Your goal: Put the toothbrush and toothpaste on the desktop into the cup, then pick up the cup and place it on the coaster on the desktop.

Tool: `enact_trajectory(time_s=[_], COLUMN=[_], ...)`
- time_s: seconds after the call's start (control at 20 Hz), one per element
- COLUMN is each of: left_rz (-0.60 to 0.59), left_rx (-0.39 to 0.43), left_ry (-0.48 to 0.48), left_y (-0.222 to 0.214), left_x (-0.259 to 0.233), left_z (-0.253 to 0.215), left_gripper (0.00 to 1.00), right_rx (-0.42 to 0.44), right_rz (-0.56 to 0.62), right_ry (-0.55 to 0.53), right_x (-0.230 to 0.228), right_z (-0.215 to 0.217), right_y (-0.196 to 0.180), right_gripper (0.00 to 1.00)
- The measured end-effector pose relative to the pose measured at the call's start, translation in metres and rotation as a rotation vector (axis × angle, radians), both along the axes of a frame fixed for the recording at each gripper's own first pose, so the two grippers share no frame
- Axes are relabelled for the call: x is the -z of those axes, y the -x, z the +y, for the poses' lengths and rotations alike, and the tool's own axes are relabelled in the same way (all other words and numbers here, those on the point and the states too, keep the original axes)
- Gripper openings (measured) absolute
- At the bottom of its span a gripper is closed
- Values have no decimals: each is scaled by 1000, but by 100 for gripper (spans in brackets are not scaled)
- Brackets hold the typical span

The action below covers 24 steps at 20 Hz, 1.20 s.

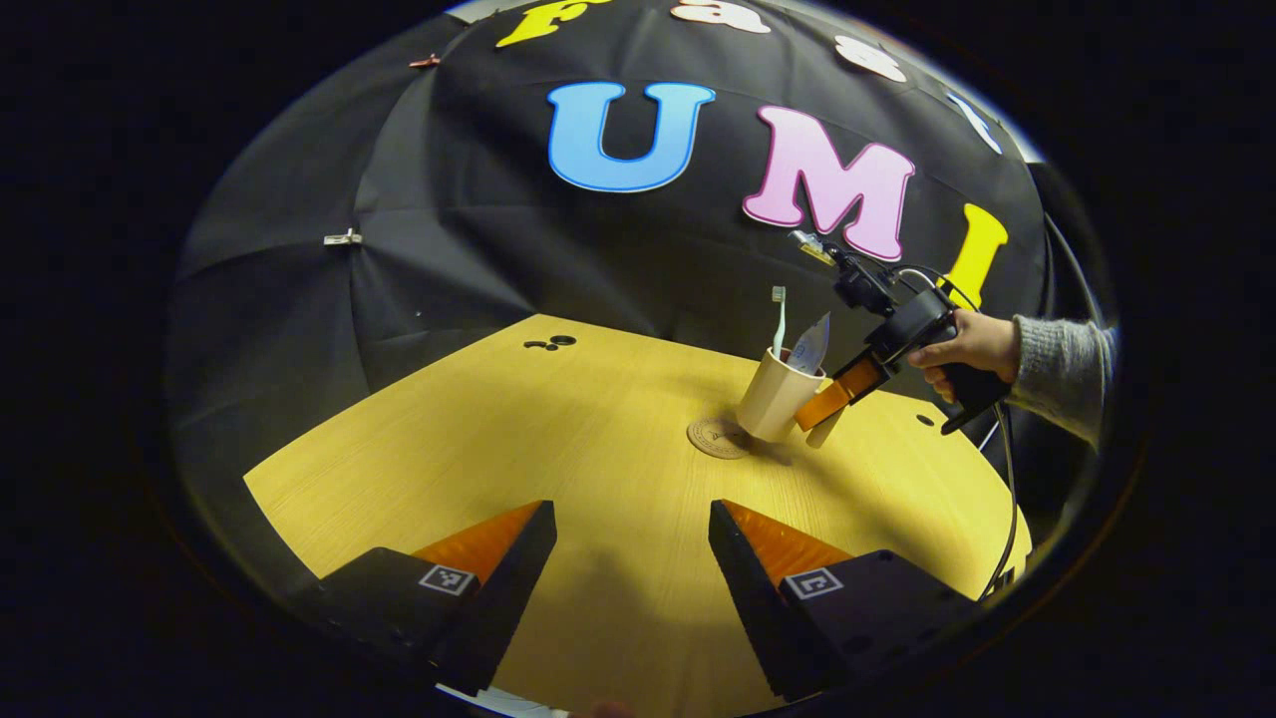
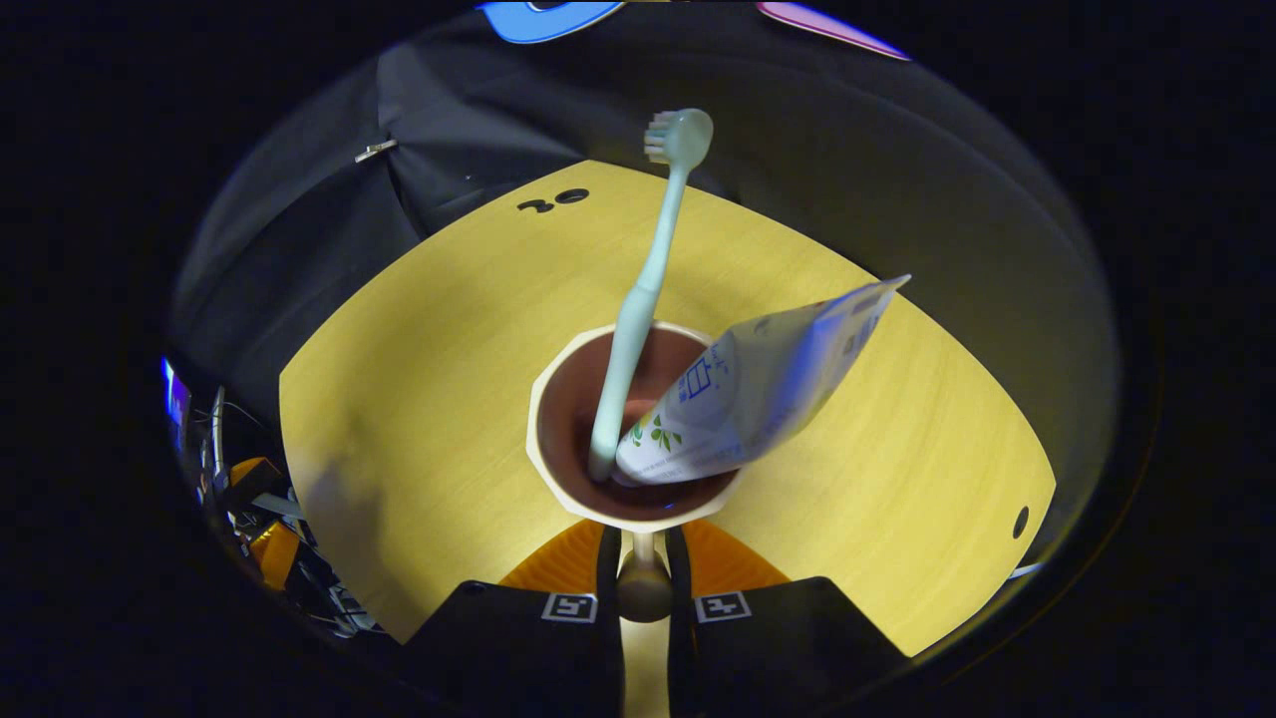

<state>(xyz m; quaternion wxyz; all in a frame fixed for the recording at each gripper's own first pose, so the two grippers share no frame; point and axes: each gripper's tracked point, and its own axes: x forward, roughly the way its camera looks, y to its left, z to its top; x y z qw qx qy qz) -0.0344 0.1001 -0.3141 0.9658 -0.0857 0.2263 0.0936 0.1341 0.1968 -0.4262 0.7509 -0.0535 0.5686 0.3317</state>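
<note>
Toothbrush (image 2: 638, 299) and toothpaste (image 2: 758, 389) both stand in the cup (image 2: 558, 399), so what is left is the carry to the coaster (image 1: 713, 437).

Right hand-held gripper (image 2: 643, 563): in the right gripper view its two fingers are drawn close together around the cup's handle (image 2: 644, 588), which sits pinched between them just below the cup rim. Judged as clamped on the handle. In the left gripper view the same hand-held gripper (image 1: 832, 399), held by a hand (image 1: 962, 349) in a grey sleeve, reaches in from the right side of the tabletop (image 1: 558, 449).

Key relation: in the left gripper view the cup (image 1: 778, 397) is tilted, top leaning toward the right hand-held gripper, and its base lies at the coaster's right edge, overlapping it. The coaster therefore lies just on the far side of the cup from the gripping hand; the move needed is a short push away from that hand, then righting the cup. Toothbrush long axis runs near upright, head at top; toothpaste leans away to the right.

Left hand-held gripper (image 1: 633, 558): fingers spread wide, nothing between them, at the near edge of the tabletop, well apart from the cup. The right one is the nearer.

Hard to make out: whether the cup base touches the coaster or hangs above it; the coaster's right part is covered by the cup.
</note>
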Motion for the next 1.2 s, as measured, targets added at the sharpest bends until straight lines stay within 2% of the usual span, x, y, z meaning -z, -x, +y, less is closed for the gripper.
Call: enact_trajectory(time_s=[0.3, 0.75, 1.1, 1.15, 1.2], left_rz=[11, 8, -7, -7, -7], left_rx=[-19, -31, -23, -21, -21], left_ry=[23, 61, 51, 48, 46], left_y=[4, 1, -5, -5, -5], left_x=[8, 16, 8, 8, 6], left_z=[21, 38, 38, 38, 38], left_gripper=[97, 97, 97, 97, 97], right_rx=[-37, -39, -35, -32, -28], right_rz=[2, 14, 20, 16, 17], right_ry=[33, 96, 109, 104, 99], right_x=[13, 12, 8, 6, 5], right_z=[32, 25, 24, 25, 24], right_y=[-3, 0, 0, 1, 1], right_gripper=[20, 20, 28, 22, 34])
